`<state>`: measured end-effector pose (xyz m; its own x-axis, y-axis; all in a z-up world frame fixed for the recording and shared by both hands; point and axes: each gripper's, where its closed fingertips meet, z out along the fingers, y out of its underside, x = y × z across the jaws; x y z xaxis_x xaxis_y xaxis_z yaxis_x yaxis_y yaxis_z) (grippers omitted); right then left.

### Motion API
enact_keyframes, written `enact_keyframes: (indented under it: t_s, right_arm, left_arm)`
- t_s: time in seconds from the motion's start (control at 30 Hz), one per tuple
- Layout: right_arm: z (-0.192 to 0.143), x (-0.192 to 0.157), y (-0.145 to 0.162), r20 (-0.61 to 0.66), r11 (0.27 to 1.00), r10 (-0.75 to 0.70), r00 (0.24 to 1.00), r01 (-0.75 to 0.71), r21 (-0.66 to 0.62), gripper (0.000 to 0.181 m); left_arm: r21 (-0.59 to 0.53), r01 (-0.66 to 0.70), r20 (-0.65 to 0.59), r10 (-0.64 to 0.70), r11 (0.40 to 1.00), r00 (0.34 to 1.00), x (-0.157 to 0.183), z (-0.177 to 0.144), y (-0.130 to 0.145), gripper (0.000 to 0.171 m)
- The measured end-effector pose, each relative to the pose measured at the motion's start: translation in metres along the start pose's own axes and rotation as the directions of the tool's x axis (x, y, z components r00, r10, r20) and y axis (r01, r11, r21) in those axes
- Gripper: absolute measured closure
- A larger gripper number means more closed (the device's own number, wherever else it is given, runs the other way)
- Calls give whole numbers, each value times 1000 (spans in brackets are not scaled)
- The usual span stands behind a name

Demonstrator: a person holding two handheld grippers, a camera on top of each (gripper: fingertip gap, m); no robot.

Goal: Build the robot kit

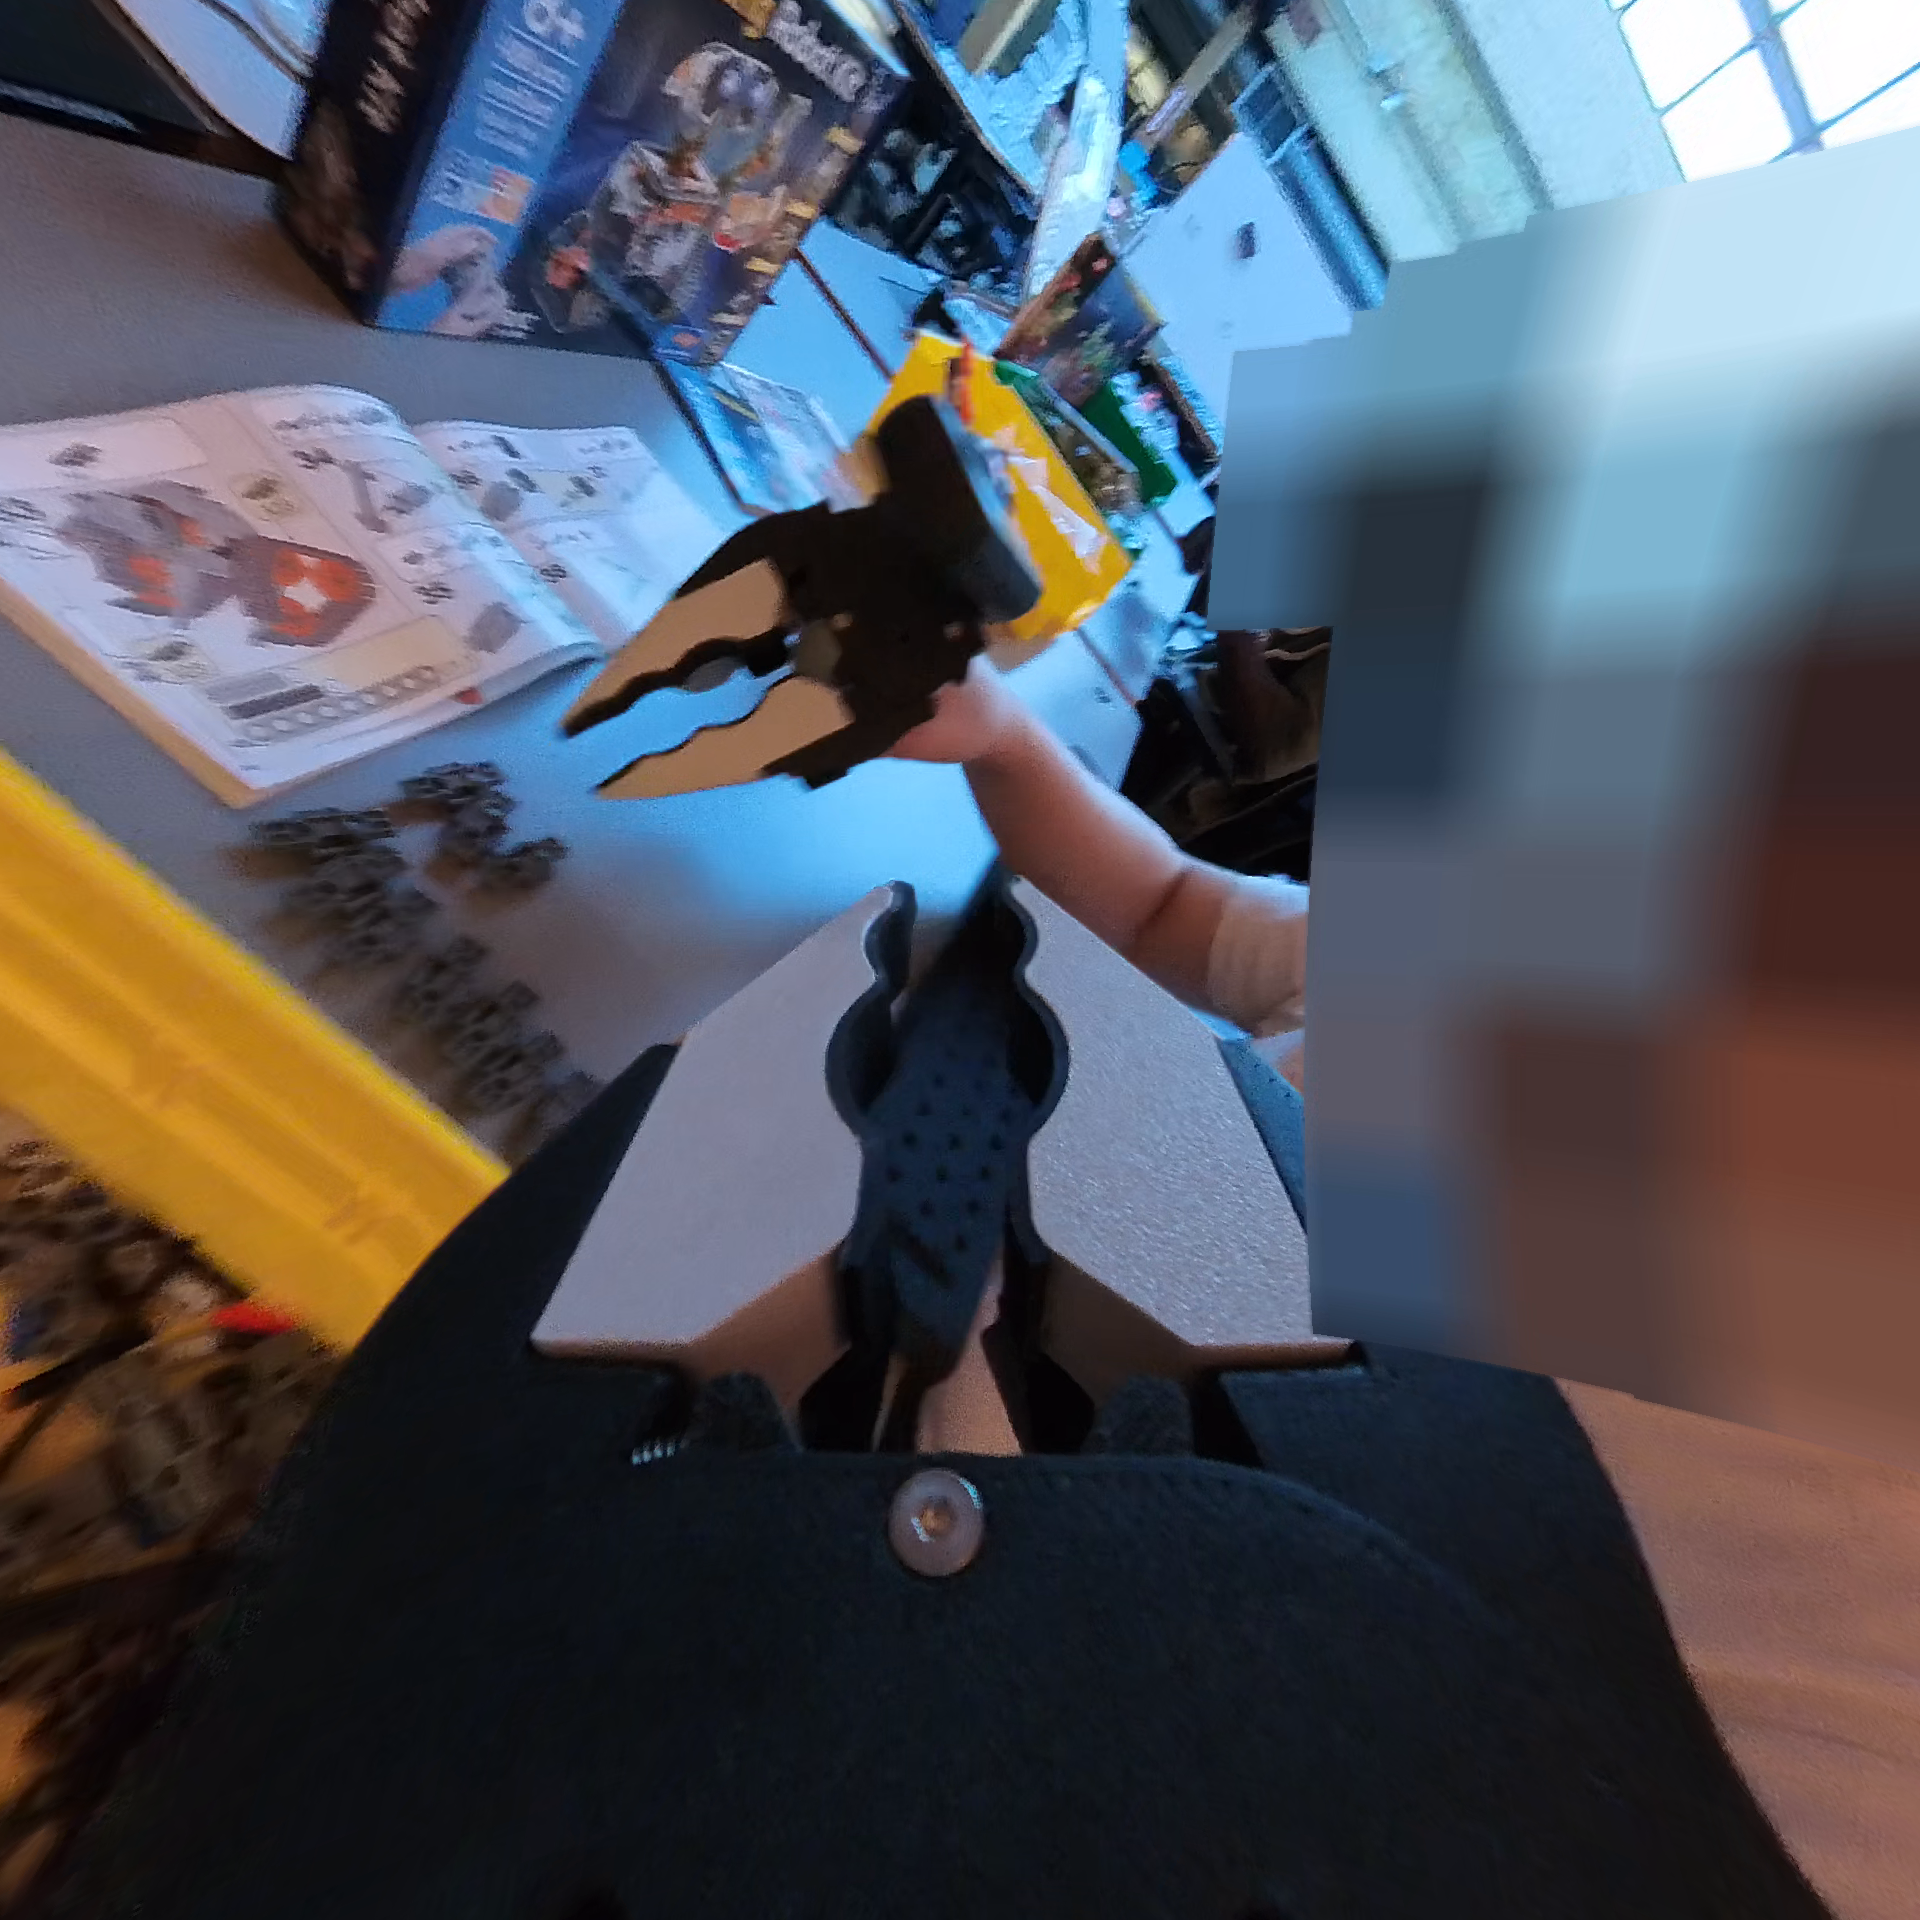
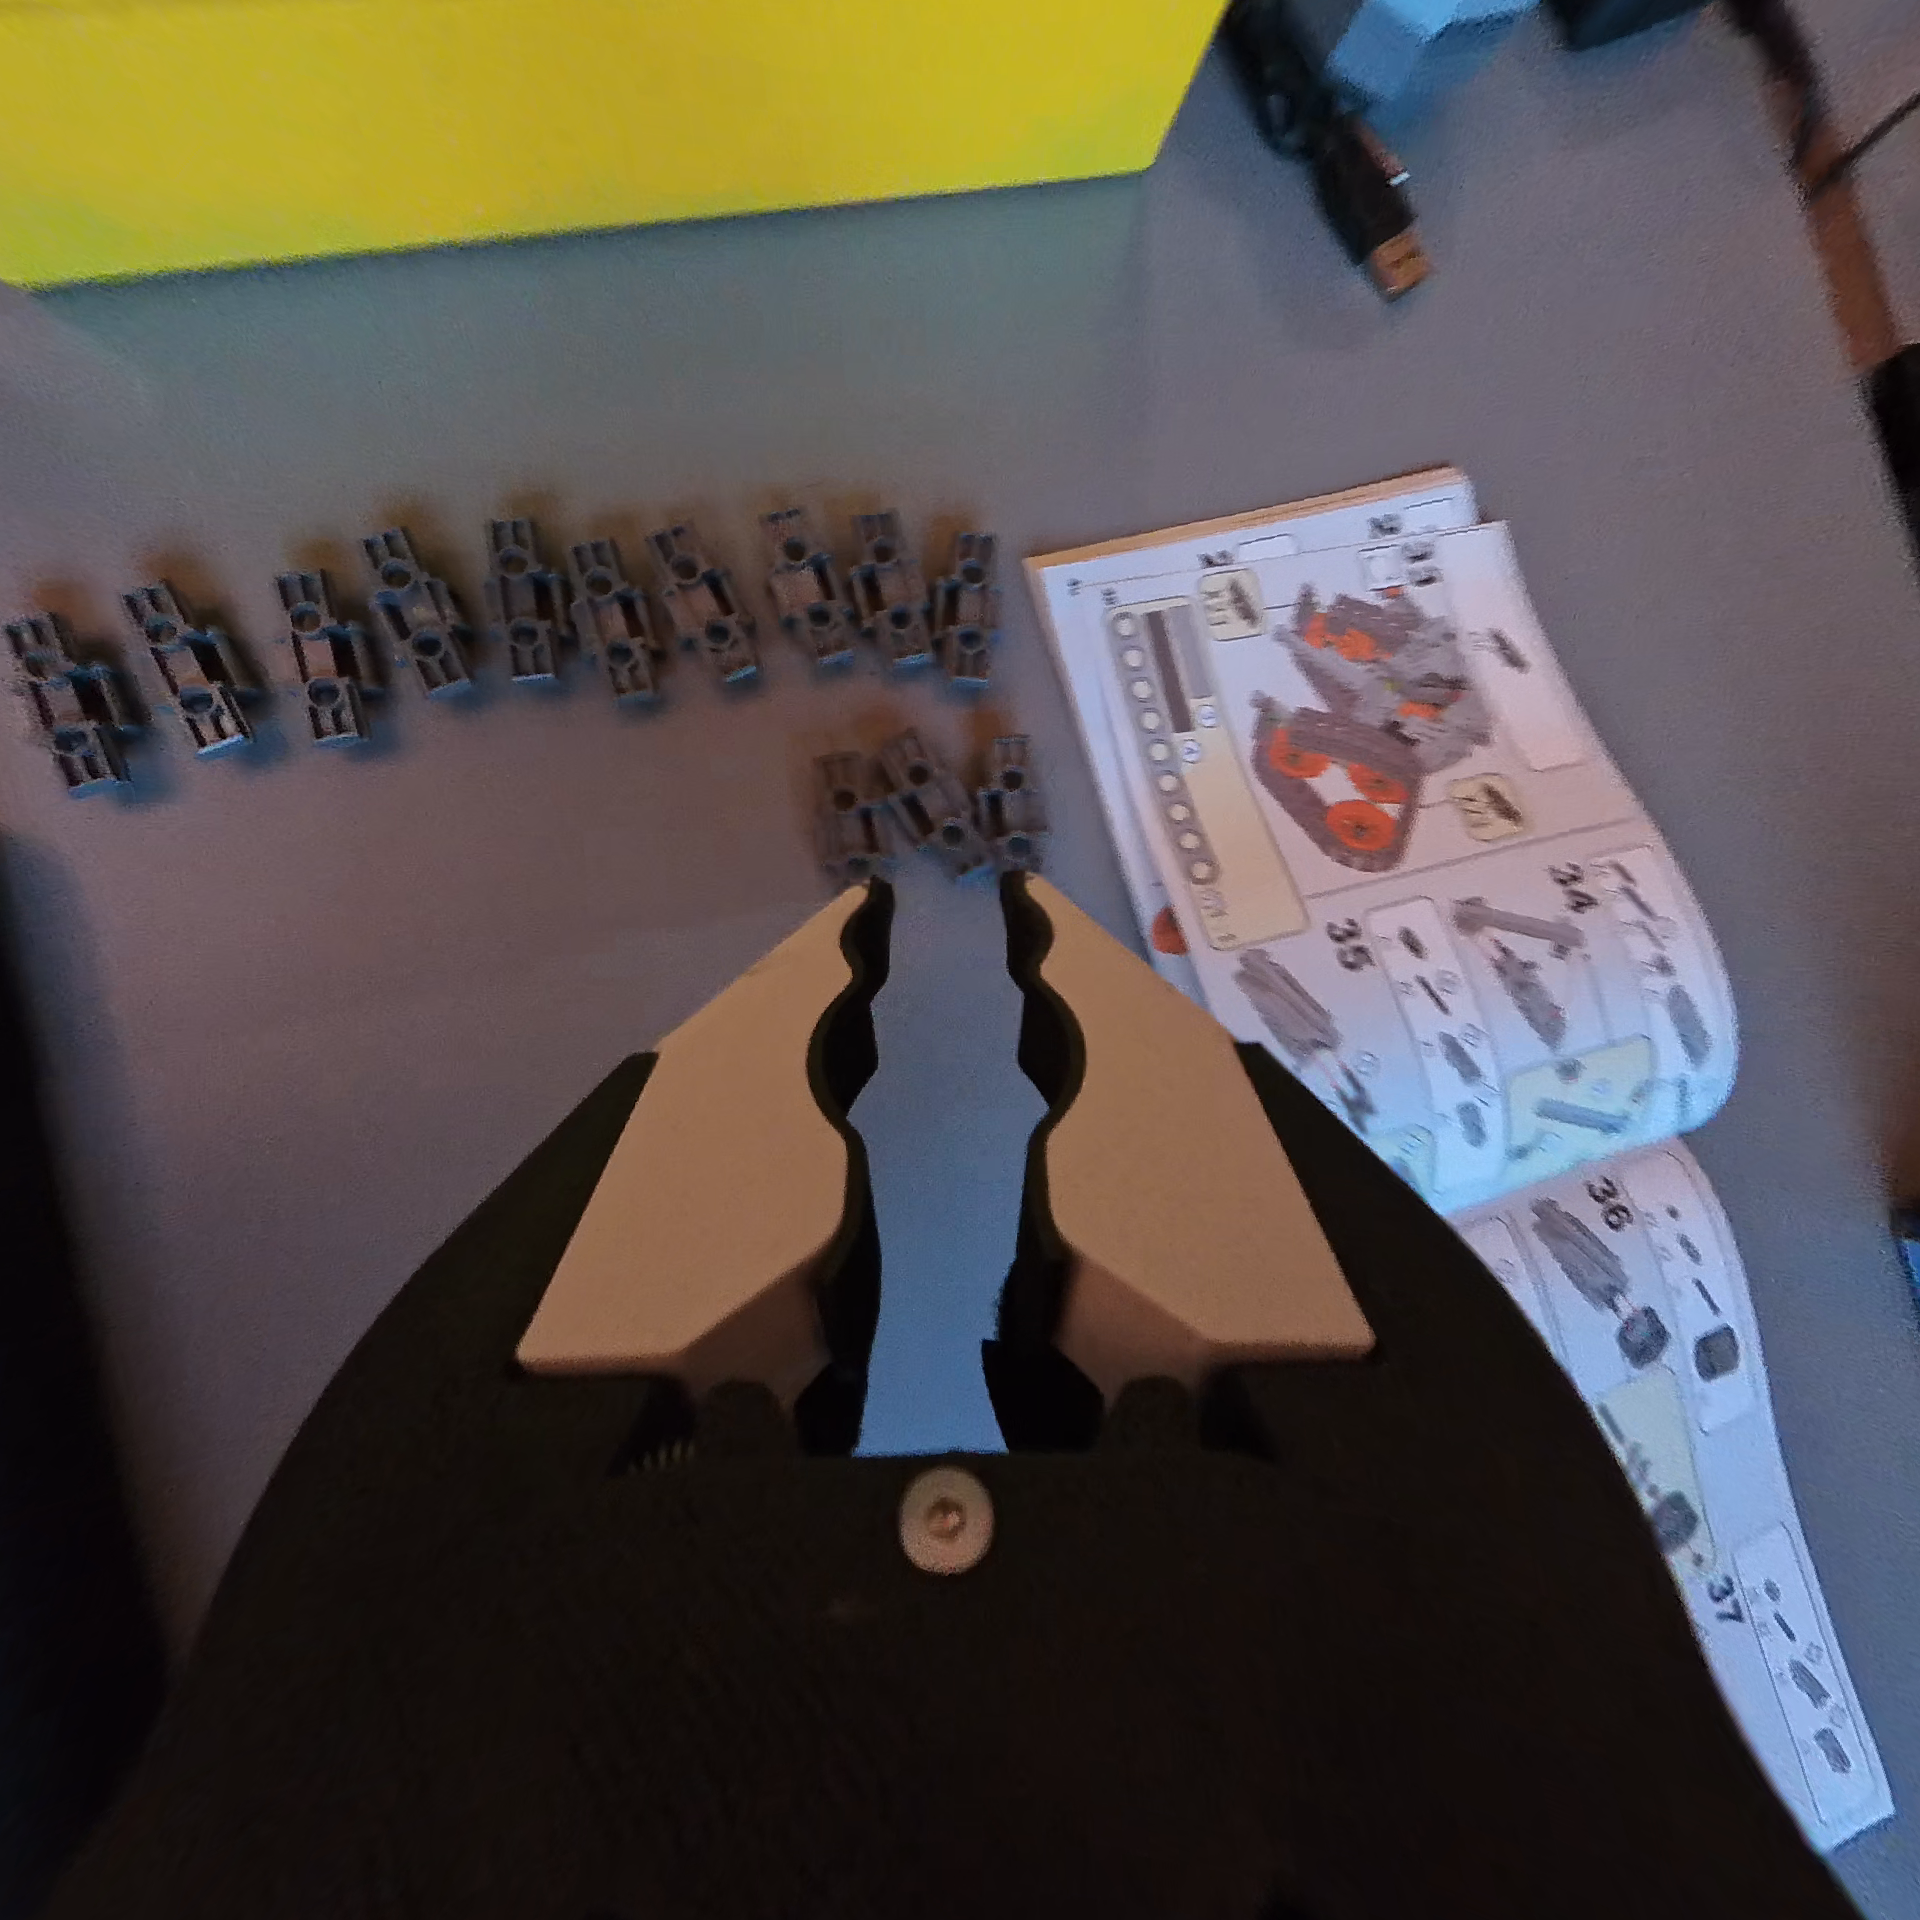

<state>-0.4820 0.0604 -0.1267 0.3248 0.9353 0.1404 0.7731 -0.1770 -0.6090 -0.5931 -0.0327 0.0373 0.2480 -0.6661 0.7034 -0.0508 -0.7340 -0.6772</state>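
Note:
My left gripper [image 1: 956, 899] is raised above the grey table [image 1: 727, 883] and shut on a dark perforated piece [image 1: 945, 1122] that fills the gap between its fingers. My right gripper [image 2: 940, 894] is slightly open and empty. Its tips sit just short of a cluster of three grey connector pieces [image 2: 925, 805]. In the left wrist view it [image 1: 592, 753] is held by a hand above the table. A row of several more grey connectors [image 2: 520, 613] lies beyond, and they also show in the left wrist view [image 1: 416, 935].
An open instruction booklet [image 2: 1403, 831] lies right of the connectors and also shows in the left wrist view [image 1: 312, 561]. A yellow box [image 2: 582, 114] stands behind the row. A black cable plug [image 2: 1382, 229] lies far right. A printed set box [image 1: 582, 177] stands at the table's back. The grippers' ends are close to 20 cm from one another.

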Motion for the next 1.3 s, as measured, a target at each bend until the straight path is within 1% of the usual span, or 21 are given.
enact_keyframes:
  t_s: [0.07, 0.1, 0.17, 0.2, 0.23, 0.33, 0.37, 0.43, 0.53, 0.6, 0.73, 0.83, 0.87, 0.9, 0.93, 0.97, 1.0, 1.17, 1.23, 1.27, 1.3]
  right_arm:
    - [-13, 12, -4, -10, 997, 38, 999, -37, 70, 160]
    - [-19, 18, -6, -17, 993, 60, 998, -58, 106, 161]
    - [-27, 26, -8, -15, 981, 99, 995, -95, 171, 161]
    - [-30, 29, -8, -16, 975, 113, 993, -108, 196, 161]
    - [-31, 33, -6, -21, 971, 124, 992, -117, 207, 161]
    - [-25, 37, 8, -32, 976, 134, 991, -126, 176, 161]
    - [-22, 37, 14, -34, 980, 131, 991, -124, 154, 161]
    - [-17, 37, 26, -45, 987, 121, 992, -115, 115, 161]
    - [-12, 36, 35, -55, 992, 105, 993, -100, 79, 161]
    - [-10, 33, 33, -49, 992, 103, 994, -99, 79, 160]
    - [-8, 30, 32, -40, 993, 91, 995, -88, 74, 160]
    - [-8, 30, 35, -42, 994, 86, 995, -84, 64, 160]
    - [-8, 30, 35, -41, 994, 89, 995, -86, 64, 160]
    - [-8, 30, 35, -38, 994, 92, 995, -89, 66, 160]
    - [-9, 30, 35, -36, 993, 94, 995, -92, 69, 160]
    - [-9, 30, 35, -34, 993, 96, 995, -94, 70, 160]
    - [-9, 30, 35, -32, 993, 99, 995, -96, 70, 160]
    - [-4, 29, 39, -23, 994, 102, 994, -101, 52, 160]
    - [-1, 29, 43, -20, 994, 102, 995, -101, 34, 160]
    - [0, 29, 44, -18, 995, 102, 995, -101, 27, 160]
    - [1, 29, 46, -17, 995, 101, 995, -100, 22, 160]
  left_arm:
    - [-32, -101, 171, 105, 994, 980, -20, -20, -5, 158]
    - [-77, -171, 309, 186, 982, 933, -39, -35, -9, 156]
    - [-237, -246, 567, 339, 940, 751, -82, -72, -11, 141]
    - [-322, -230, 635, 389, 919, 667, -99, -88, -8, 135]
    - [-394, -191, 669, 424, 899, 611, -112, -100, -1, 132]
    - [-544, 16, 716, 454, 839, 530, -142, -126, 31, 127]
    - [-592, 74, 712, 477, 803, 516, -148, -131, 43, 127]
    - [-676, 155, 666, 507, 720, 547, -154, -134, 71, 131]
    - [-726, 245, 634, 488, 642, 600, -155, -138, 98, 141]
    - [-776, 294, 599, 504, 558, 623, -155, -146, 113, 139]
    - [-862, 321, 501, 560, 392, 660, -164, -153, 139, 132]
    - [-884, 330, 466, 581, 330, 667, -173, -155, 150, 131]
    - [-887, 326, 460, 581, 327, 671, -175, -153, 151, 130]
    - [-884, 321, 466, 576, 340, 672, -175, -150, 150, 138]
    - [-885, 317, 463, 587, 341, 664, -175, -151, 147, 139]
    - [-888, 311, 458, 593, 339, 662, -173, -152, 143, 149]
    - [-887, 293, 458, 594, 356, 662, -171, -150, 137, 149]
    - [-780, 235, 583, 539, 579, 608, -180, -133, 84, 150]
    - [-726, 199, 618, 496, 658, 610, -189, -122, 69, 149]
    - [-704, 182, 617, 464, 687, 636, -190, -114, 67, 143]
    - [-693, 192, 617, 433, 695, 657, -191, -110, 69, 126]
